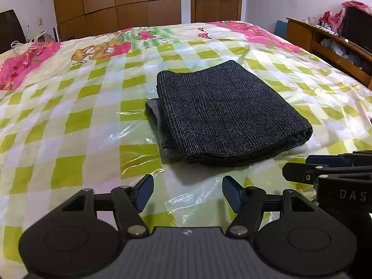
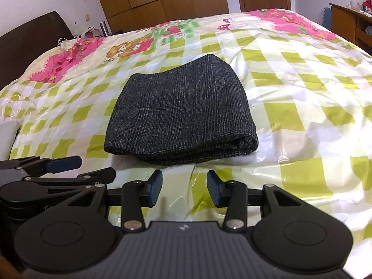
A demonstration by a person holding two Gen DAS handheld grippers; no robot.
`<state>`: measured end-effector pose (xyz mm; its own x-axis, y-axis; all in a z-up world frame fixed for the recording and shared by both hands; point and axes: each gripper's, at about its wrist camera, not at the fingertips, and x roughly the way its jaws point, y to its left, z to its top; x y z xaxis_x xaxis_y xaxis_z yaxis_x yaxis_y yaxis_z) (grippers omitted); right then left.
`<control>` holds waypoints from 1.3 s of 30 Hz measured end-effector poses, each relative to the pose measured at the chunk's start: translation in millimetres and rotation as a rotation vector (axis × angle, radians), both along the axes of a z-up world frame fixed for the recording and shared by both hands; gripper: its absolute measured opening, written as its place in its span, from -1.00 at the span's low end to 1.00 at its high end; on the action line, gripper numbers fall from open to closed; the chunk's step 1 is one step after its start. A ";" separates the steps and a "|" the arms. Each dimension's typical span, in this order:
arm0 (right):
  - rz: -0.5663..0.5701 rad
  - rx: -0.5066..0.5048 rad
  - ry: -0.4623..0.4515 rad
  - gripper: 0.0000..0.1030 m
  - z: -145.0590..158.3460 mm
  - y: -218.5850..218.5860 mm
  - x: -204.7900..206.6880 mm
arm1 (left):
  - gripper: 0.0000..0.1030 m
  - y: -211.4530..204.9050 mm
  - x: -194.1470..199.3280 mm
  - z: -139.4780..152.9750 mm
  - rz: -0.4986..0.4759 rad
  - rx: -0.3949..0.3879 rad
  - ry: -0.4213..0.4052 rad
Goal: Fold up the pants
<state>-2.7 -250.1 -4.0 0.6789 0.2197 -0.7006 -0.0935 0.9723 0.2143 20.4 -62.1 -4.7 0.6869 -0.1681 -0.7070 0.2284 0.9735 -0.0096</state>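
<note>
Lying on the bed [image 1: 69,107] as a compact, several-layer packet, the pants [image 1: 223,114] look fully folded, with a rounded fold edge toward the cameras and a strip of grey lining showing at the packet's left side in the left wrist view. Both tools sit short of the cloth and apart from it: the left tool [image 1: 187,191] has its jaws spread with nothing between them, and the right tool [image 2: 184,186] stands released too, its blue pads parted over bare plastic sheeting [image 2: 302,125]. Judging by this, the folding itself seems finished and the step in hand is the withdrawal or a last check. If anything remains, it is likely a light press to flatten the bulging near edge or tucking in the exposed lining, which calls for gentle contact so the stacked layers do not slide.
</note>
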 end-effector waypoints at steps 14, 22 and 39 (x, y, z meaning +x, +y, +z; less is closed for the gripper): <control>-0.024 -0.087 0.010 -0.15 -1.9 8.6 2.7 | 0.54 -1.6 -2.8 -1.7 0.012 0.014 -0.012; -0.030 -0.111 0.002 -0.14 -1.8 10.8 1.0 | 0.61 -3.1 -4.5 -1.9 0.015 0.025 -0.025; -0.020 -0.144 0.000 -0.14 -2.6 15.5 2.0 | 0.81 -3.9 -4.6 -3.3 0.031 0.051 -0.027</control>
